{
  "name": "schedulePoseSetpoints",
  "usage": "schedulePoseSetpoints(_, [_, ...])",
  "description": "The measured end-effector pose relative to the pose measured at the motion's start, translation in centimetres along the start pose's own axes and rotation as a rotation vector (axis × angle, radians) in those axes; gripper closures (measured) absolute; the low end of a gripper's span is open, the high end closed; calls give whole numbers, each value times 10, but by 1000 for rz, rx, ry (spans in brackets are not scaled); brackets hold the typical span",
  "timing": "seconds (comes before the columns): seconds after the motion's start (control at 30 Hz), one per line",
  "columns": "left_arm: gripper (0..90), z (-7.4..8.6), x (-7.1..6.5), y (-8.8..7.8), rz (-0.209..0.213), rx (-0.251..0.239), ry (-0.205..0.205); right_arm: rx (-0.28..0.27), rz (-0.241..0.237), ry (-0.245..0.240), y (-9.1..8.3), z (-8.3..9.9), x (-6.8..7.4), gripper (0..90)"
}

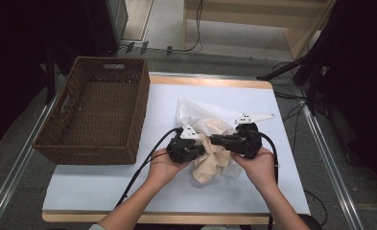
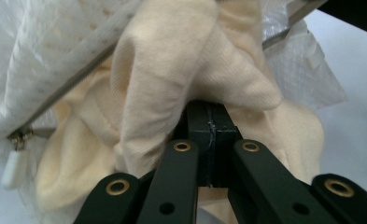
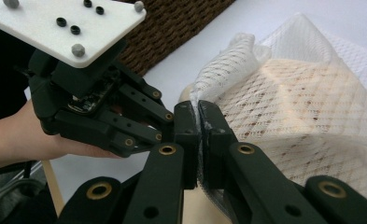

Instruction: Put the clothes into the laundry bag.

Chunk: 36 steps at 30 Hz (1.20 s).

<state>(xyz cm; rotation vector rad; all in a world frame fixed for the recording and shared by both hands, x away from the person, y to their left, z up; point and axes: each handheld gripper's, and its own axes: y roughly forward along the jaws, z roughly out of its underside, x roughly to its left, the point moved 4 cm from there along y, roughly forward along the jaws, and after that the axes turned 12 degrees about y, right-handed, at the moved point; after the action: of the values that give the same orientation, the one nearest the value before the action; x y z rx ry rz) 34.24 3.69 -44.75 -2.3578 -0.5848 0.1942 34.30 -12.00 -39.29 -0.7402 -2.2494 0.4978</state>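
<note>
A white mesh zip bag (image 1: 190, 110) lies mid-table with a cream cloth (image 1: 210, 164) partly out of it. My left gripper (image 1: 204, 143) points right into the bundle. In the left gripper view its jaws (image 2: 211, 128) are shut on a fold of the cream cloth (image 2: 172, 60), beside the bag's zipper pull (image 2: 14, 163). My right gripper (image 1: 216, 140) points left, tip to tip with the left one. Its jaws (image 3: 200, 123) are shut on the edge of the mesh bag (image 3: 312, 93), and the left gripper (image 3: 169, 123) shows just beyond.
A brown wicker basket (image 1: 88, 155) stands at the table's left with nothing in it. A white sheet (image 1: 128, 187) covers the tabletop. Cables (image 1: 138, 172) trail from both grippers toward the near edge. Floor and dark equipment surround the table.
</note>
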Motion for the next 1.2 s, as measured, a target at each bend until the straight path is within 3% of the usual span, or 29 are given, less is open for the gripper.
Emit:
schedulePoseSetpoints(0.1, [900,-5,-2,-1,2,-10,3,-5,-8,4,-1,-1,3,881])
schedulePoseSetpoints(0.23, [900,-10,-7,-3,22,-14,-2,-10,-61,27,-6,-3,7,881])
schedulePoseSetpoints(0.3, [900,-12,-11,-4,24,-12,22,-19,-64,21,-9,-5,9,881])
schedulePoseSetpoints(0.4, [900,-14,-11,-3,20,-13,23,-22,-59,15,-10,-5,9,881])
schedulePoseSetpoints(0.47, [900,-19,-7,-1,16,-16,4,-28,-31,9,-10,-5,7,880])
schedulePoseSetpoints(0.57, [900,-24,-7,4,14,-17,9,-37,-6,-2,-10,-5,3,880])
schedulePoseSetpoints(0.8, [900,-38,3,22,10,-12,-16,-53,12,24,-9,-7,-7,881])
schedulePoseSetpoints(1.13, [900,-39,19,46,0,43,-40,-75,25,41,-20,-6,-11,882])
schedulePoseSetpoints(1.2, [900,-40,23,48,-11,35,-49,-72,23,38,-21,-5,-10,882])
